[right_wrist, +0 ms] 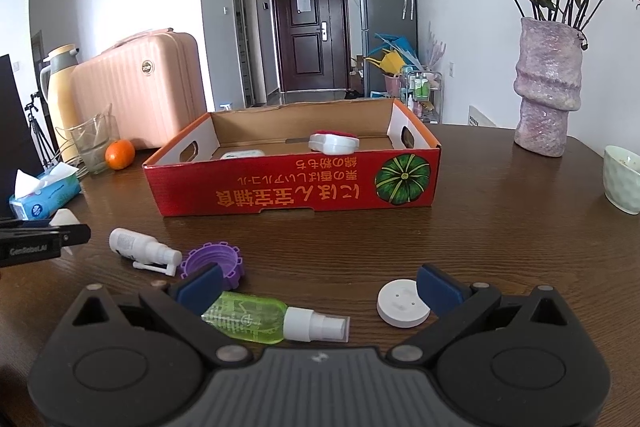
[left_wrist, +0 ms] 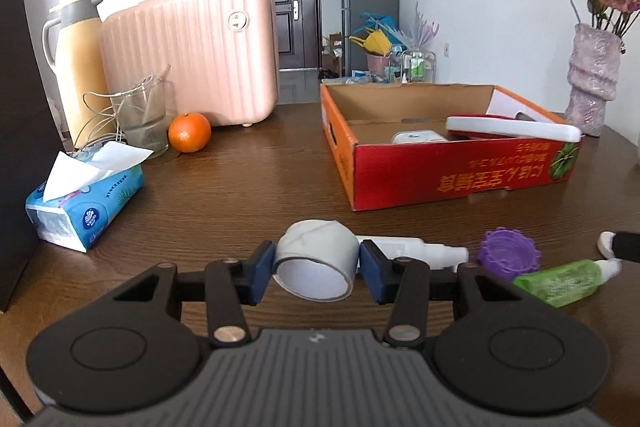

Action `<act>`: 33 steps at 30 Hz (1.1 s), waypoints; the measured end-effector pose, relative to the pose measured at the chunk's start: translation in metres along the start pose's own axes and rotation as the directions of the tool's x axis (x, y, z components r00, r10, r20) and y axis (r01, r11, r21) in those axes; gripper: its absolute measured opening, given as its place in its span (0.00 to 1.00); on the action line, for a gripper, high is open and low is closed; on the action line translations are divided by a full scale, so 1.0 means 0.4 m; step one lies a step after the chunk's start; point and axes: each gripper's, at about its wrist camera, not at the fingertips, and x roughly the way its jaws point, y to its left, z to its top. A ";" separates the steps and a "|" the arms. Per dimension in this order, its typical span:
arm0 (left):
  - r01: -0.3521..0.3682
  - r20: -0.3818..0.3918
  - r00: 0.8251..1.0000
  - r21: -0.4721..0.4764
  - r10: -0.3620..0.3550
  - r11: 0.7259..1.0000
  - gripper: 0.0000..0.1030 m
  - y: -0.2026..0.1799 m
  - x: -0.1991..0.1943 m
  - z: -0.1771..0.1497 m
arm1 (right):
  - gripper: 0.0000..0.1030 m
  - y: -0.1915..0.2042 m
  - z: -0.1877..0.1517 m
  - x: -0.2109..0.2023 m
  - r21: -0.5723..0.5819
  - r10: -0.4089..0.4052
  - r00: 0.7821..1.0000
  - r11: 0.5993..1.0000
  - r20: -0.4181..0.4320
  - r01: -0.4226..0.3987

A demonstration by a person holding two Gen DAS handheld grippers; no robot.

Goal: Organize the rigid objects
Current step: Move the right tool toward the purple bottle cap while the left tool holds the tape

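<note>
The red cardboard box (right_wrist: 292, 187) waits across the table (left_wrist: 248, 187), and the left gripper (left_wrist: 317, 277) clamps the light, stiff, slick tape roll (left_wrist: 316, 259) across its sides just above the tabletop, while the right gripper (right_wrist: 320, 287) gapes wide over the green bottle (right_wrist: 248, 321).

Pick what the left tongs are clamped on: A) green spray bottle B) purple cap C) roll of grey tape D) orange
C: in the left wrist view both blue pads of the left tongs press the sides of the roll of grey tape.
</note>
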 end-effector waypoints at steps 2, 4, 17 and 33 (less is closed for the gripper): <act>0.002 0.007 1.000 -0.005 -0.002 1.000 0.46 -0.009 -0.016 -0.003 | 1.00 0.002 -0.002 -0.001 -0.002 0.003 1.000 1.000 0.000 -0.003; 0.007 0.013 1.000 -0.013 -0.006 1.000 0.46 -0.015 -0.030 -0.006 | 1.00 0.004 -0.003 -0.001 -0.005 0.006 1.000 1.000 -0.001 -0.006; -0.004 0.028 1.000 -0.045 0.005 0.999 0.46 -0.035 -0.070 -0.014 | 1.00 0.017 -0.006 0.004 -0.019 0.024 1.000 1.000 -0.016 -0.024; -0.030 0.030 0.999 -0.070 0.032 0.997 0.46 -0.016 -0.079 -0.013 | 1.00 0.196 0.063 0.084 -0.208 0.059 0.988 0.974 -0.146 -0.089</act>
